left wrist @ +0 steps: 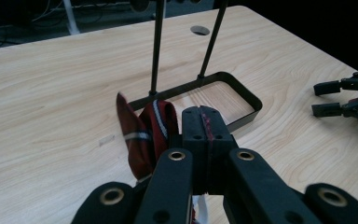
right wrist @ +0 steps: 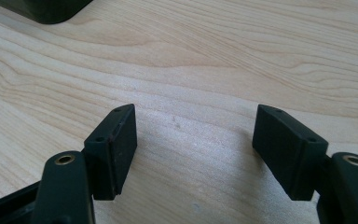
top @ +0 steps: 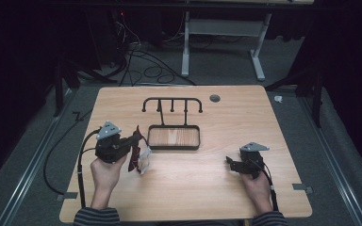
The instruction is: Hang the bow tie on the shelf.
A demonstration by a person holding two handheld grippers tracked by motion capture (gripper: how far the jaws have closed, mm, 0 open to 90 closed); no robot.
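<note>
Gripping a dark red striped tie (left wrist: 142,135), the left gripper (left wrist: 204,122) is pinching the cloth with its jaws pressed tight together, a thin line of red fabric showing in the seam between them. In the high view this gripper (top: 133,139) is sitting at the left of a pale wooden table (top: 245,197), just beside the left end of a black metal stand (top: 173,123). The tie (top: 135,153) is hanging down from the jaws in folds, with something whitish, possibly a label or lining, dangling at its lower end; the picture is too dim to be sure. Whether the tie's lowest part is touching the table is unclear.

The stand is sitting near the middle of the table: a shallow rectangular tray at its base, two thin posts rising from the tray's back edge, and a top bar with short hooks.

The right gripper (top: 230,165) is resting on the table at the right, well apart from the stand and the tie. Its jaws (right wrist: 196,154) are spread wide, with bare wood between them. A person's hands and striped sleeves are coming in from the near edge.
</note>
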